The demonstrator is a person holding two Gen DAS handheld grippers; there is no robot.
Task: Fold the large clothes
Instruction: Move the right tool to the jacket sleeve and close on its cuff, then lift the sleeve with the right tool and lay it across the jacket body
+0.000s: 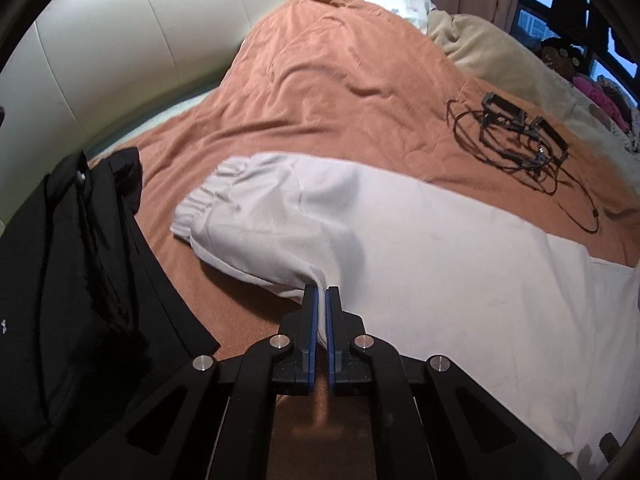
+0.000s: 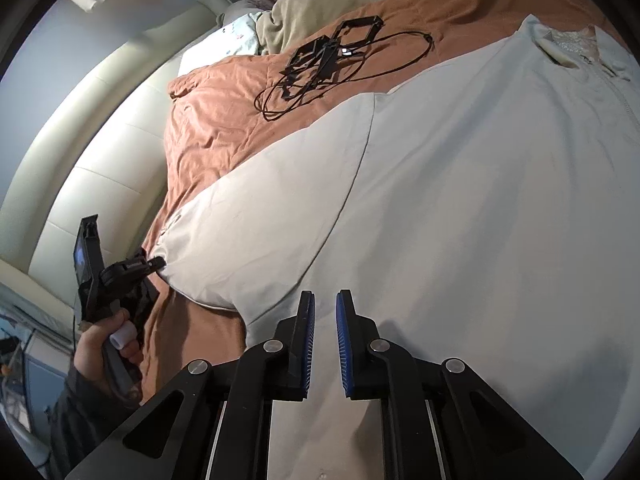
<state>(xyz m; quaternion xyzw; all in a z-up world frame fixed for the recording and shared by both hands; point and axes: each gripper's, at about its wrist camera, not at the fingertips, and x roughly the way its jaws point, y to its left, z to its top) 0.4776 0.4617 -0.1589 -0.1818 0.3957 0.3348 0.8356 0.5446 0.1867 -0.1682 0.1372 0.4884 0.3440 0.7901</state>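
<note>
Gripping the lower edge of a pale sleeve (image 1: 280,220), the left gripper (image 1: 322,294) has its blue pads pinched on a fold of cloth near the gathered cuff, beside a black garment (image 1: 80,260) at the bed's left. Spread across the orange bedspread (image 1: 340,80), the white jacket (image 2: 460,200) lies flat, collar far right, a tangle of black cable (image 2: 332,52) beyond it. Over the jacket's body, the right gripper (image 2: 325,304) hovers with jaws nearly shut; no cloth shows between them. Soft, light and limp, the jacket likely folds best held at seams and cuffs.
</note>
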